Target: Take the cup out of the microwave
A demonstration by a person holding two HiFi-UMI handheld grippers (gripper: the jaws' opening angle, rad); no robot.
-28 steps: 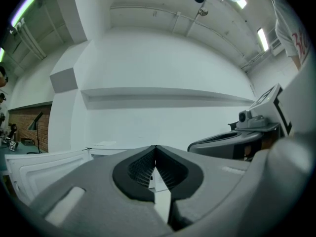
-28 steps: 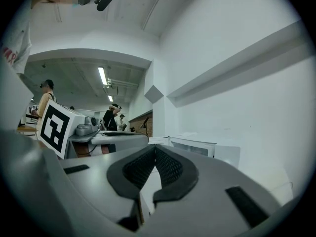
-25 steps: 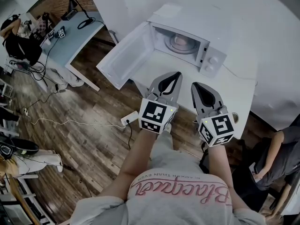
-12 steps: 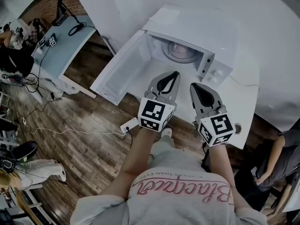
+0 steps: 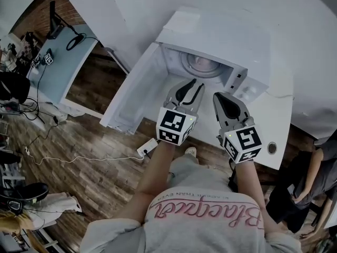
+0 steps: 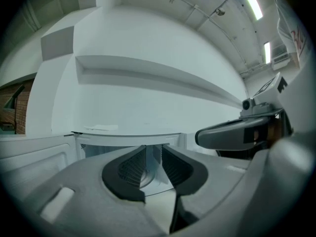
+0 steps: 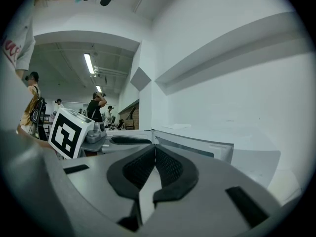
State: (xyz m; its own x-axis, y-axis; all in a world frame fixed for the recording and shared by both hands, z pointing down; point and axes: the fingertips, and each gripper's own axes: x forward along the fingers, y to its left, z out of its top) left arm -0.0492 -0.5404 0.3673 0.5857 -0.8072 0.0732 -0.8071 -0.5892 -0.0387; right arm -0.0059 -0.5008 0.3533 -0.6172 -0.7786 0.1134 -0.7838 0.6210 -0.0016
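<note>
While both hovered before the open white box-shaped microwave (image 5: 210, 30) | left gripper (image 5: 191, 84) jaws slightly apart, empty | right gripper (image 5: 219, 96) jaws together, empty | pale round cup (image 5: 202, 65), seemingly, sat inside the cavity

Wooden floor (image 5: 95, 162) — white power strip (image 5: 148, 147) on it; desk (image 5: 62, 62) at left.

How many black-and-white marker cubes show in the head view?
2. One black-and-white marker cube sits at the rear of the left gripper, the other on the right gripper. None seems hidden.
</note>
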